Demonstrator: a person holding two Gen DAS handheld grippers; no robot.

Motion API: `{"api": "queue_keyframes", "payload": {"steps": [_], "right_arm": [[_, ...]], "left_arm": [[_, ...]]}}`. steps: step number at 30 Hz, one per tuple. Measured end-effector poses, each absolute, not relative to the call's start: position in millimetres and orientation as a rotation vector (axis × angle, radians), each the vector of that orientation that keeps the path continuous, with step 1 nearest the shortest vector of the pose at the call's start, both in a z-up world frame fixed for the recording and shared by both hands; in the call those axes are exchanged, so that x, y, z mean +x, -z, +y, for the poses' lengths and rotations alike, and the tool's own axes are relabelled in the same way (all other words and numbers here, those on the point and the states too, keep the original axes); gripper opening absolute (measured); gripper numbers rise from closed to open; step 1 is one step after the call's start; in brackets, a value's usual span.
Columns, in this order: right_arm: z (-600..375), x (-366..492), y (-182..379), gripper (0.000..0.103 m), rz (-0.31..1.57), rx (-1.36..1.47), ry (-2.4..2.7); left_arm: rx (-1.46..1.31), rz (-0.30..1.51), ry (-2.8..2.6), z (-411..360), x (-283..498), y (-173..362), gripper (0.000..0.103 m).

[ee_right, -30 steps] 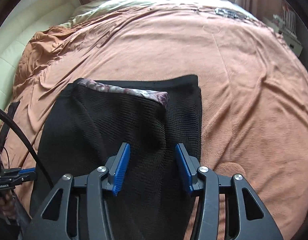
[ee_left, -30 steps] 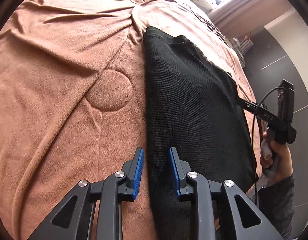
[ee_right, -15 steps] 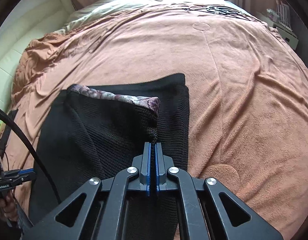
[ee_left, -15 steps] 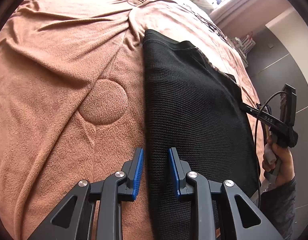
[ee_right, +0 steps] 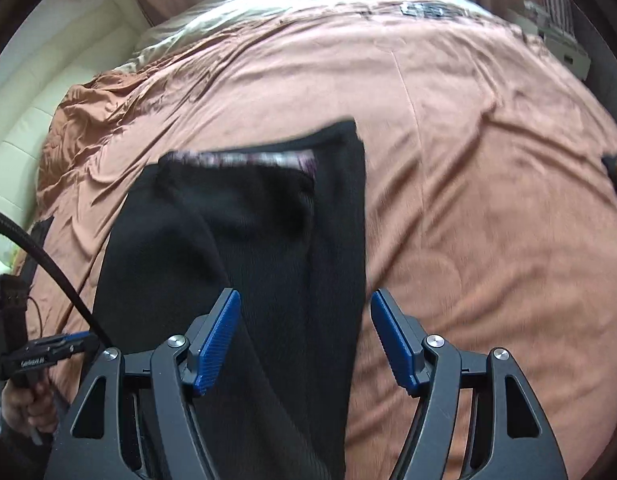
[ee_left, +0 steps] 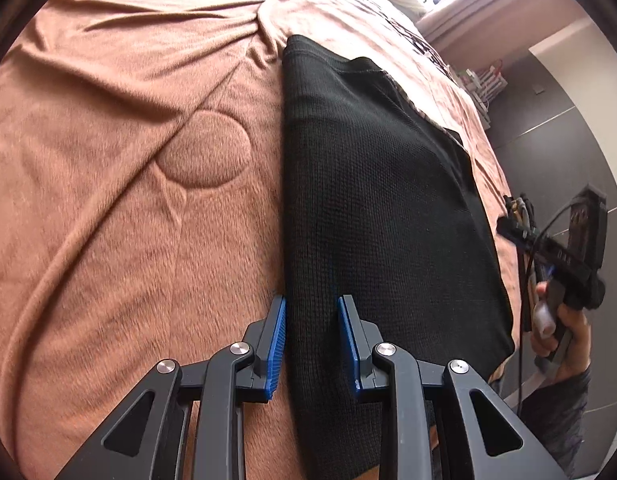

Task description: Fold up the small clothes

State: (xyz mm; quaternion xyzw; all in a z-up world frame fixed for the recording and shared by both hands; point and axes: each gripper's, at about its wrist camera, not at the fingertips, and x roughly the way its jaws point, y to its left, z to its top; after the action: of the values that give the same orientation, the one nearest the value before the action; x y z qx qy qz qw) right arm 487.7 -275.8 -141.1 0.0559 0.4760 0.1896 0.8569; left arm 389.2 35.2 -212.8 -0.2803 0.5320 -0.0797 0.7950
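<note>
The left gripper (ee_left: 310,340) is seen with its blue-padded fingers (ee_left: 277,344) parted, nothing being clasped; the near long edge of a black knit garment (ee_left: 372,208) is straddled by them, one finger over the blanket and the other over the dark cloth. Whether the pads are pressed against the fabric cannot be told. The right gripper (ee_right: 304,344) is likewise spread wide and is held above the same black knit garment (ee_right: 268,248), with one finger (ee_right: 216,340) over the knit and the other just past its edge, over bare blanket.

The garment is laid flat and lengthwise on an orange-brown blanket (ee_left: 120,160) that covers a bed. It is seen partly folded: in the right wrist view one panel is turned over another, and a strip of purplish patterned lining (ee_right: 244,158) is exposed along the far end. A round embossed mark (ee_left: 202,148) is pressed into the blanket beside the garment.

In the left wrist view the other hand-held device is seen at the right edge, gripped by a hand (ee_left: 556,328) with a dark sleeve, and a cable is trailed from it. Pale bedding (ee_right: 228,12) is visible beyond the blanket in the right wrist view, which is somewhat blurred
</note>
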Motion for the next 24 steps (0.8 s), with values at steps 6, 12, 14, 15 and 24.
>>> {"api": "queue_keyframes", "payload": {"steps": [6,12,14,15,24], "right_arm": [[-300.3,460.9,157.9,0.066,1.055,0.180,-0.433],[-319.6,442.4,167.5,0.066,1.091,0.267,-0.502],[-322.3,440.1,170.4,0.066,1.103,0.280,-0.518],[-323.8,438.4,171.9,0.066,1.107,0.291,-0.528],[-329.3,429.4,178.6,0.026,1.114,0.333,-0.550]], "left_arm": [[-0.650,1.139,0.178,35.0,375.5,215.4,0.028],[-0.711,1.133,0.201,33.1,365.3,219.0,0.027],[-0.742,1.123,0.208,32.9,363.2,220.9,0.027],[-0.754,1.119,0.212,32.6,362.3,221.8,0.027],[-0.777,1.105,0.255,31.1,360.7,219.3,0.009]]}}
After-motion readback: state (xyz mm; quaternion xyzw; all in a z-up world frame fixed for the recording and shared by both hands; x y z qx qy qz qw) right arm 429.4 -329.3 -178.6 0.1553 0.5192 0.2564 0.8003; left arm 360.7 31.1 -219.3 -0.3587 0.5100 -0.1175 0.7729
